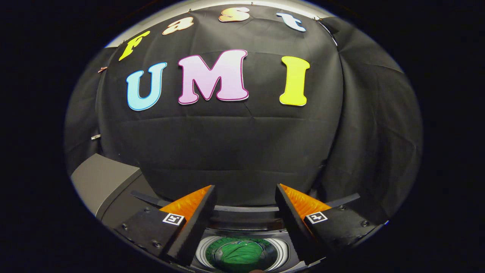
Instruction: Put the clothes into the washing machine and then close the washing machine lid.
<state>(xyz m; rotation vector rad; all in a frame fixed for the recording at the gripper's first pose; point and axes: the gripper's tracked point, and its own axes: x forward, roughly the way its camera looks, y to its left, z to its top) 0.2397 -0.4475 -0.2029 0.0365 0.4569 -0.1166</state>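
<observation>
A: Looking down past the gripper [245,195], what is sitting below it?

B: The washer [113,189] is taking up the low part of the booth, its grey top running off to the left against the black cloth wall [242,144]. Its round drum [242,253] is lying open right under the fingers, toward their roots.

A: And the clothes?

B: A green bundle [238,252] is lying inside the drum, at its middle, ringed by the pale drum rim. It is sitting below and between the two fingers, well apart from their tips, which are pointing out at the wall beyond the washer's back edge.

A: What are the fingers doing?

B: They are standing wide apart, holding nothing.

A: So the loading is looking done?

B: I am judging so, since the bundle is resting wholly in the tub. The lid [246,208] is what remains. A dark curved band is running across just behind the opening, between the fingers; I am taking it for the raised lid's edge, though I cannot tell for sure. If so, it is lying straight ahead, its long edge crosswise to the fingers.

A: Room to work?

B: Nothing is crowding the washer's top.
</observation>
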